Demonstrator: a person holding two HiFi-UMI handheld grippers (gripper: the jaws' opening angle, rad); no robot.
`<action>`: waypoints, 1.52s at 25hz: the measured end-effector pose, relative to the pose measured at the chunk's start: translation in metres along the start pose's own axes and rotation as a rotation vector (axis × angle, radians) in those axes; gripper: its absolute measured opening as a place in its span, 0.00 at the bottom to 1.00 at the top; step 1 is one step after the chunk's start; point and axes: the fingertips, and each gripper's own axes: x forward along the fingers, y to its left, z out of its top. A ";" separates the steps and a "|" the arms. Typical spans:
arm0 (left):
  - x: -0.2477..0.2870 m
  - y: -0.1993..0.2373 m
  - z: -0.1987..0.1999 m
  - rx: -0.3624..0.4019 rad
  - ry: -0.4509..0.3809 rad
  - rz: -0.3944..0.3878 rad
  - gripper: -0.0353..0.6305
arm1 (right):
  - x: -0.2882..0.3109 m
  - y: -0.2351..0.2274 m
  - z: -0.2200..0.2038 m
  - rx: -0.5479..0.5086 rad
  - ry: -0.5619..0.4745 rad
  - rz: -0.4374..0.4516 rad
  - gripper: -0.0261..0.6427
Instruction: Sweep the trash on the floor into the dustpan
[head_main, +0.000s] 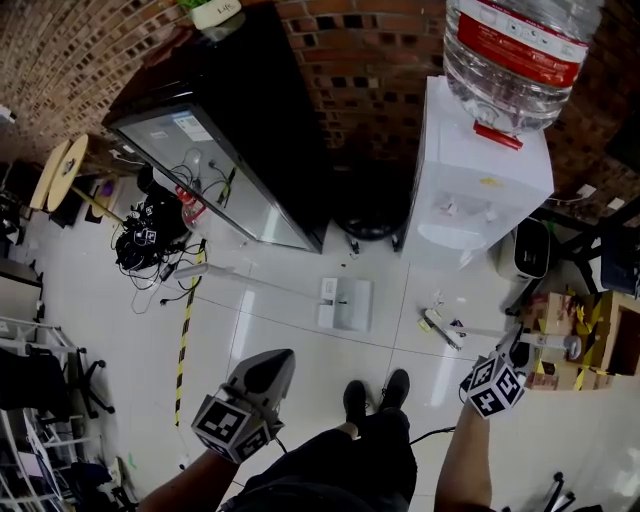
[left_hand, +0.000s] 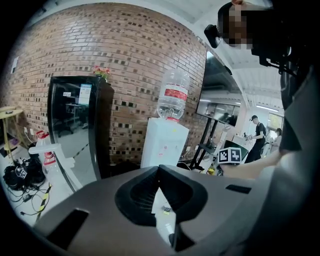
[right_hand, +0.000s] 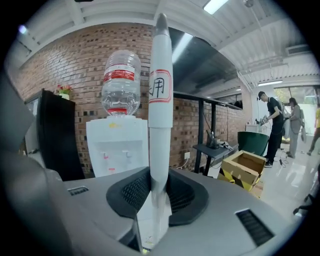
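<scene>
The left gripper (head_main: 278, 362) is held low in front of the person's left side and points forward. Its jaws meet at the tips with nothing between them. The right gripper (head_main: 508, 358) is out at the right side, its jaws clamped on a white broom handle (right_hand: 160, 105) that runs straight up between them. The left forearm (head_main: 185, 485) and the right forearm (head_main: 465, 460) both reach forward.

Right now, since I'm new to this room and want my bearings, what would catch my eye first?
The big clear water bottle with a red label looms at the upper right of the head view, upended on the white water dispenser. In the middle, the white plastic dustpan lies on the pale tiled floor. The right gripper has its jaws shut on a white broom handle.
</scene>
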 end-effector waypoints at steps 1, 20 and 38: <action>-0.001 0.001 0.000 0.000 0.002 0.000 0.06 | 0.004 -0.007 0.003 -0.009 -0.009 -0.016 0.18; -0.008 0.029 -0.001 -0.073 -0.037 0.056 0.06 | 0.002 0.095 -0.028 -0.120 0.097 0.163 0.19; -0.063 0.052 -0.003 -0.143 -0.134 0.121 0.06 | -0.031 0.113 0.004 -0.081 0.102 0.285 0.18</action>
